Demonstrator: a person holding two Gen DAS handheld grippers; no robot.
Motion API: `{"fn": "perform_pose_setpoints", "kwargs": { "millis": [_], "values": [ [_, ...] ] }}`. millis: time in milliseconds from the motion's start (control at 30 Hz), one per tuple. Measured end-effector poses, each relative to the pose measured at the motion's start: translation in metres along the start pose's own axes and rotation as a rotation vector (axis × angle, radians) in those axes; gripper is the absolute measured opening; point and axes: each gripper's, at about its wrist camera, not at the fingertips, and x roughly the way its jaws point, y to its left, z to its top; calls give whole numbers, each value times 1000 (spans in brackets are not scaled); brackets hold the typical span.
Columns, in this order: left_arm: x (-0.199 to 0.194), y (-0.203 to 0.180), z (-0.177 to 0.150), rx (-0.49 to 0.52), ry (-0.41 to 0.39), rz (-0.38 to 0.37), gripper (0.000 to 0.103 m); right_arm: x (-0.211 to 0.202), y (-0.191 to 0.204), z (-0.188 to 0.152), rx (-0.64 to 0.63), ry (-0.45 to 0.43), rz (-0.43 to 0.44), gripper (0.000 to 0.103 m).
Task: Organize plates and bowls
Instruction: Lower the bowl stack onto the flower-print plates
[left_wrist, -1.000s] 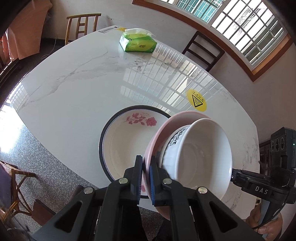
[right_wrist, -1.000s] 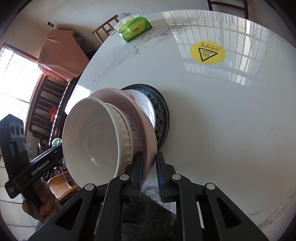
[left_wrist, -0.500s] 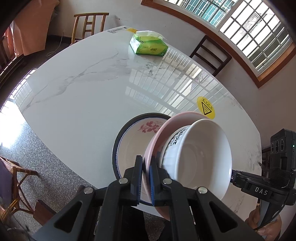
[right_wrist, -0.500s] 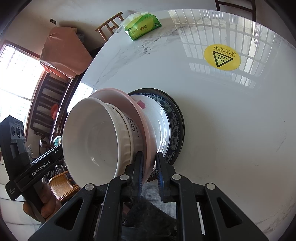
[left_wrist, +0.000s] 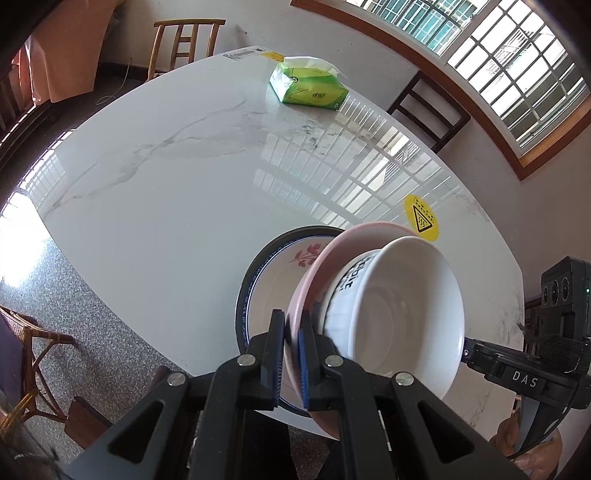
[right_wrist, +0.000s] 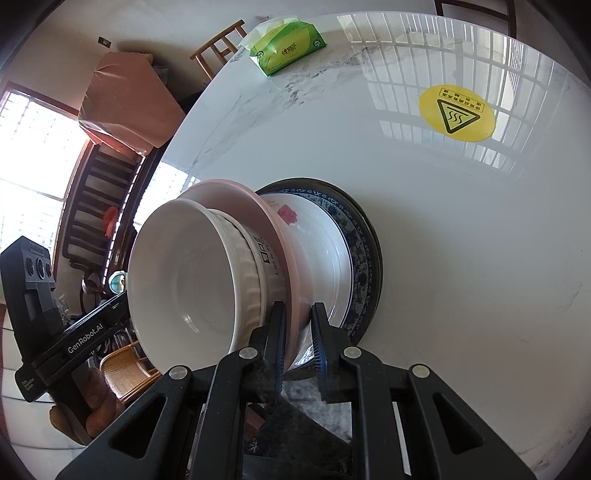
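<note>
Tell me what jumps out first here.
A pink plate carrying a white bowl, pinched at opposite rims by the left gripper and right gripper. Under it, a rose-patterned plate lies on a blue-rimmed plate at the marble table's near edge.

We see a white bowl (left_wrist: 399, 314) with black lettering nested in a pink plate (left_wrist: 314, 273), both airborne and tilted. Beneath, on the table, a floral plate (right_wrist: 325, 243) rests on a blue-patterned, dark-rimmed plate (right_wrist: 364, 254).
</note>
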Motion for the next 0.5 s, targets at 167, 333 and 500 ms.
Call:
{"fn": "perform_pose_setpoints", "kwargs": {
  "millis": [167,333,500],
  "values": [
    [2,2,1,0,6,0,5,2,1,0,3,4,3,16],
    [5,4,0,-6,13,2,5,4,-1,-1,10,8,6,16],
    [7,6,1,-10,12,10,5,5,2,-1,12,10,11,16]
  ]
}}
